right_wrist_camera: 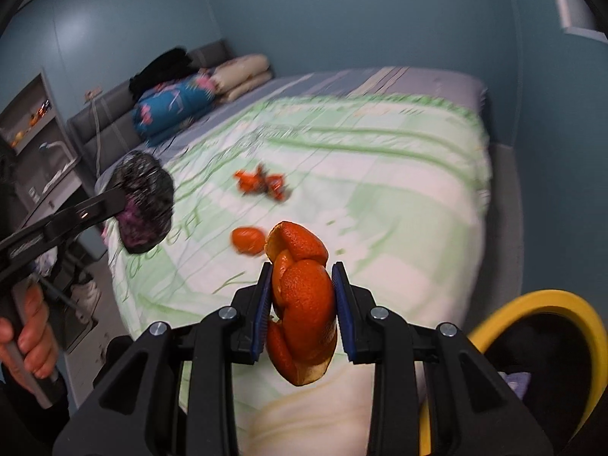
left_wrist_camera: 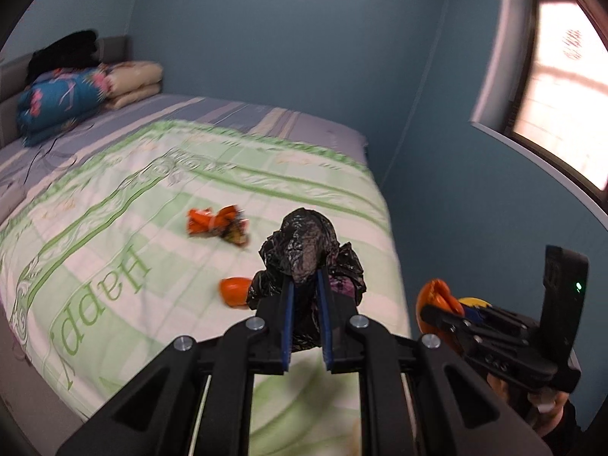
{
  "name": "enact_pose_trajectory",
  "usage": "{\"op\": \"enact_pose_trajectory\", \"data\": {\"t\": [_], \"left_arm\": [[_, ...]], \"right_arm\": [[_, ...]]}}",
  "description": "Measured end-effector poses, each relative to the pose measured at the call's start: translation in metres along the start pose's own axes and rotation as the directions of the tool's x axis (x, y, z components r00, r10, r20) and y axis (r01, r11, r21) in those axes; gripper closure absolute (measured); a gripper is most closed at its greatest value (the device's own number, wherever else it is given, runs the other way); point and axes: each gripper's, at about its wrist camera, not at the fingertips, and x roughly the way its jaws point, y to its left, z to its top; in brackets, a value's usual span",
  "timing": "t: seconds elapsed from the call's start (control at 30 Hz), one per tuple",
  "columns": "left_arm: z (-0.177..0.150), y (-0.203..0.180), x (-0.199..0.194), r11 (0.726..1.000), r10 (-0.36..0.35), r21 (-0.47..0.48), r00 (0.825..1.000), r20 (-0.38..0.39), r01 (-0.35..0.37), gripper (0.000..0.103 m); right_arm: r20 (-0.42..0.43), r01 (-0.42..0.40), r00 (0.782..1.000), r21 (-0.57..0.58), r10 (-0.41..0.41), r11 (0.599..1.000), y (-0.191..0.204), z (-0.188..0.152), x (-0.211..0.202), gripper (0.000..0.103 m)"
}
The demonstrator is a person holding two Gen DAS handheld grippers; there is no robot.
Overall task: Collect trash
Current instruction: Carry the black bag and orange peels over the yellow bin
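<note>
My left gripper (left_wrist_camera: 304,285) is shut on a crumpled black plastic bag (left_wrist_camera: 304,243), held up above the bed; the bag (right_wrist_camera: 144,205) also shows at the left of the right wrist view. My right gripper (right_wrist_camera: 302,269) is shut on a large piece of orange peel (right_wrist_camera: 304,296), seen too in the left wrist view as orange peel (left_wrist_camera: 433,296). On the green-and-white quilt (left_wrist_camera: 152,209) lie a crumpled orange wrapper (left_wrist_camera: 216,224) and a smaller piece of orange peel (left_wrist_camera: 235,290). The same wrapper (right_wrist_camera: 262,184) and small peel (right_wrist_camera: 247,241) lie beyond my right gripper.
A yellow-rimmed bin (right_wrist_camera: 532,307) stands at the lower right beside the bed. Folded bedding (left_wrist_camera: 64,98) and dark clothes are piled at the bed's head. A window (left_wrist_camera: 562,87) is on the right wall. A shelf and desk (right_wrist_camera: 38,133) stand left of the bed.
</note>
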Motion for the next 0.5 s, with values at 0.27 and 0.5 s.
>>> {"op": "enact_pose_trajectory", "data": {"t": [0.27, 0.5], "left_arm": [[-0.005, -0.091, -0.018, 0.981, -0.1, 0.17, 0.995, 0.027, 0.094, 0.092], [-0.011, -0.148, -0.007, 0.956, -0.163, 0.245, 0.986, -0.015, 0.162, 0.092]], "right_arm": [[0.114, 0.119, 0.985, 0.088, -0.129, 0.989, -0.057, -0.007, -0.063, 0.074], [0.158, 0.218, 0.957, 0.169, -0.245, 0.961, -0.103, -0.02, -0.098, 0.074]]}}
